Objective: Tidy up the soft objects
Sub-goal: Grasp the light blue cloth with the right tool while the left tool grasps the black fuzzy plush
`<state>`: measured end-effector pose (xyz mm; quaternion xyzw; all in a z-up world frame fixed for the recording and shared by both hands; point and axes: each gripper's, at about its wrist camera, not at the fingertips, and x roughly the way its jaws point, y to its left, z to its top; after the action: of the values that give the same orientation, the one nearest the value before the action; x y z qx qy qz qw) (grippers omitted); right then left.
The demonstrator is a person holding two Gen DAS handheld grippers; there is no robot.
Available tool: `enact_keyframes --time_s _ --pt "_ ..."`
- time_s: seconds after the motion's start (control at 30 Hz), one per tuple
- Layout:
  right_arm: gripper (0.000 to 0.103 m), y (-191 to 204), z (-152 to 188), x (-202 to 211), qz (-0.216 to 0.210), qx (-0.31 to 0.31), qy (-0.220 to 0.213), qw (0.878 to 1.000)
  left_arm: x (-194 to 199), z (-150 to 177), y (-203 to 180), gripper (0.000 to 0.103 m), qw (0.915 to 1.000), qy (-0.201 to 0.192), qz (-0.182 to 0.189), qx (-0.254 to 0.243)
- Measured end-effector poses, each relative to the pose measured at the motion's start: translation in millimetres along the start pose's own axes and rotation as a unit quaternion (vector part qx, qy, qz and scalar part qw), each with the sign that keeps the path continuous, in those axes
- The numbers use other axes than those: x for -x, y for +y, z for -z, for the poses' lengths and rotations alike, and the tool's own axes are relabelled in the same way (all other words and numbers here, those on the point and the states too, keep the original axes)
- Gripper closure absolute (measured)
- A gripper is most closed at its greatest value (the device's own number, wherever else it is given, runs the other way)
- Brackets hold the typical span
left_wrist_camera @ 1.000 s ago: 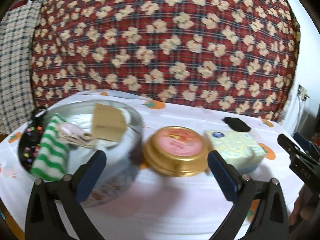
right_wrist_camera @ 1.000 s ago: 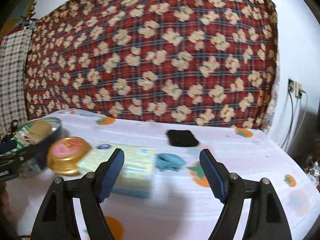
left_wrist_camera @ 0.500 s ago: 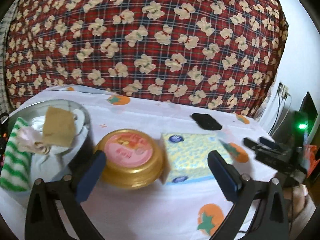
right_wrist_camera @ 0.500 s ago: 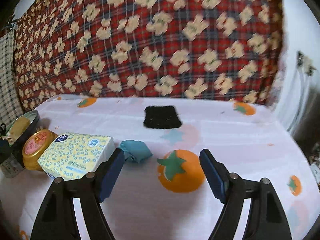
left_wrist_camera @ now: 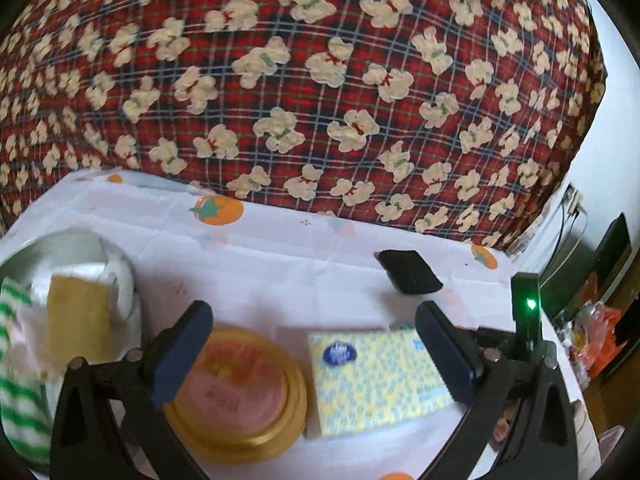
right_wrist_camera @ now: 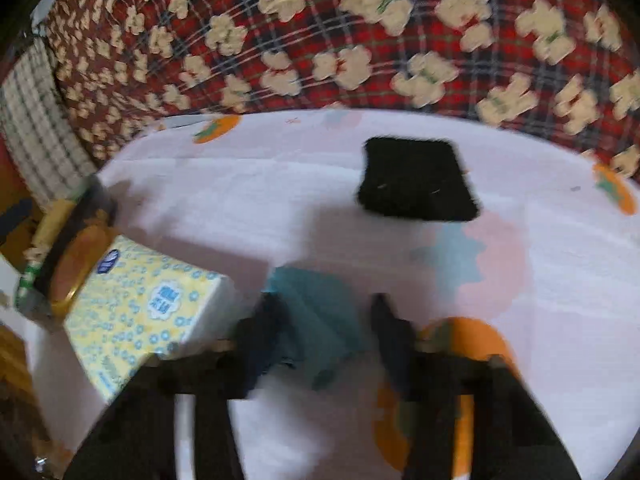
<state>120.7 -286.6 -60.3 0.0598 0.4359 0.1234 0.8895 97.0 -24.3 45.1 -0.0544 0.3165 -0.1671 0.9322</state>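
Behind my white, persimmon-printed tablecloth (left_wrist_camera: 280, 264) hung red plaid fabric (left_wrist_camera: 320, 80). At left, the metal bowl (left_wrist_camera: 120, 276) held a tan sponge (left_wrist_camera: 78, 320) and green-striped cloth (left_wrist_camera: 16, 396). My left gripper (left_wrist_camera: 312, 352) was released (2 fingers wide apart); my right gripper (right_wrist_camera: 324, 332) had just been closing around the teal cloth (right_wrist_camera: 320, 312), though blur hid any contact.

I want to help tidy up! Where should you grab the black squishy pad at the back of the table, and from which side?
Grab the black pad by two opposite straight edges, coming down from above. It lies flat on the tablecloth, apart from the other things, so a sideways approach would find little to pinch. The right tool is nearest; its jaws have just been closing around the teal cloth.
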Motion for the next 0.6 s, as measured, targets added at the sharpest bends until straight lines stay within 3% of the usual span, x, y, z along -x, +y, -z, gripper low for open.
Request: enact_keyframes --time_s 0.1,0.13,0.23,0.4,0.53,0.6 --pt "0.078 7.3 4.8 -0.2 0.007 0.036 -0.004 0.999 -22.6 -14.9 -15.7 0.000 0.9997 0.019 0.004 -0.011" --pt "0.090 6.5 5.5 0.5 -0.009 0.032 0.001 0.999 -27.9 -17.2 -19.2 0.000 0.9996 0.025 0.008 -0.010" --pt "0.093 -2.2 6.9 5.1 -0.028 0.010 0.005 1.000 -57.8 -24.7 -42.1 0.000 0.9978 0.059 0.029 -0.010" --pt "0.093 -44.2 0.8 36.0 0.036 -0.071 -0.063 0.995 -104.6 -34.9 -86.2 0.001 0.9928 0.107 0.046 -0.027" --pt "0.093 -75.4 0.0 67.7 0.125 -0.116 -0.135 0.976 -146.7 -45.1 -114.8 0.001 0.9875 0.150 0.046 -0.019" --pt "0.093 -82.6 -0.9 81.3 0.147 -0.128 -0.163 0.967 -174.0 -47.4 -131.1 0.001 0.9842 0.175 0.027 -0.003"
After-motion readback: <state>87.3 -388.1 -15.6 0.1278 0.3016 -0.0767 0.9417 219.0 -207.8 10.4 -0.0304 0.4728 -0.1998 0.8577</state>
